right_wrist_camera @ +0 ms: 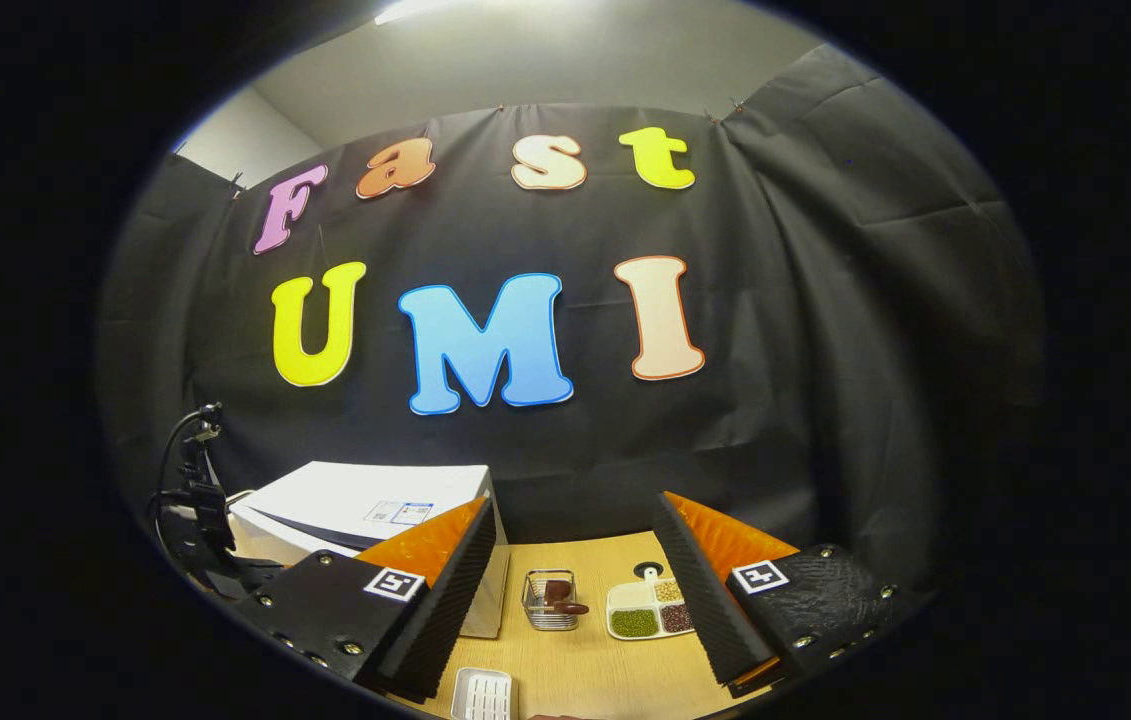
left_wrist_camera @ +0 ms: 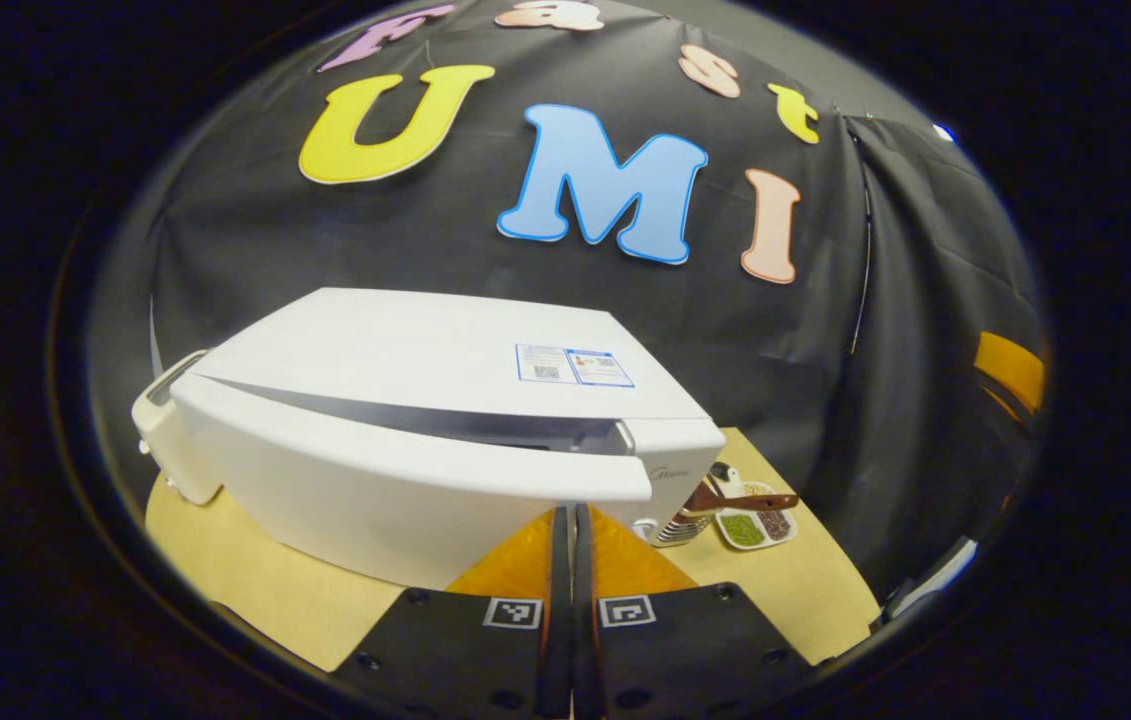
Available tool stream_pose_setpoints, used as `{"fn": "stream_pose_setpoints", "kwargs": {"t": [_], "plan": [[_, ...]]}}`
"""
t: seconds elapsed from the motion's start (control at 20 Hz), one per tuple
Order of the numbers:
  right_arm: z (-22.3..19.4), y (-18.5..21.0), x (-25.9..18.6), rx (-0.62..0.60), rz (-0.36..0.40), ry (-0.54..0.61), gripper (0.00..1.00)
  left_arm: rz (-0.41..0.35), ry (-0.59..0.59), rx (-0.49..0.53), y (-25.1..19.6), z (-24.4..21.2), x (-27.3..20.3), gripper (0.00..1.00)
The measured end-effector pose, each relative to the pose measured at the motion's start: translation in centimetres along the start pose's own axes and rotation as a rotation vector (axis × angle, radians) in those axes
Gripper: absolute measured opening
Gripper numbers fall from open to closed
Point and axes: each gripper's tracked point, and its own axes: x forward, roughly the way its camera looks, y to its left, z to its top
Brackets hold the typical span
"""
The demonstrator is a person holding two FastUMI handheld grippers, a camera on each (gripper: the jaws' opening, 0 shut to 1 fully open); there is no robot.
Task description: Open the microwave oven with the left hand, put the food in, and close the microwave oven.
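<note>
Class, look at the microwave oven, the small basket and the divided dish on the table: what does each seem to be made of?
Microwave oven: probably painted metal or plastic, going by its smooth white shell with a soft sheen.
Small basket: likely metal wire, being thin, shiny and see-through.
Divided dish: white and glossy, ceramic or plastic; unclear which.
Table: pale wood-look top, maybe laminate.

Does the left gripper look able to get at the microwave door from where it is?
Probably yes. The left gripper, fingers together, sits right at the front edge of the microwave, whose door looks slightly ajar, and nothing stands between them.
</note>
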Motion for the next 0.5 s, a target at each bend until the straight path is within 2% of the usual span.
{"fn": "stream_pose_setpoints", "kwargs": {"t": [0.3, 0.35, 0.5], "plan": [[-0.2, -0.3, 0.3, -0.027, 0.014, 0.015, 0.96, 0.008, -0.014, -0.039, 0.3, 0.4, 1.9, 0.07], [-0.2, -0.5, 0.4, -0.024, 0.011, 0.015, 0.96, 0.004, -0.023, -0.046, 0.3, 0.6, 1.8, 0.1], [-0.4, -0.5, 0.7, -0.017, 0.016, 0.025, 0.96, 0.008, -0.04, -0.042, 0.3, 0.9, 2.4, 0.07]]}}
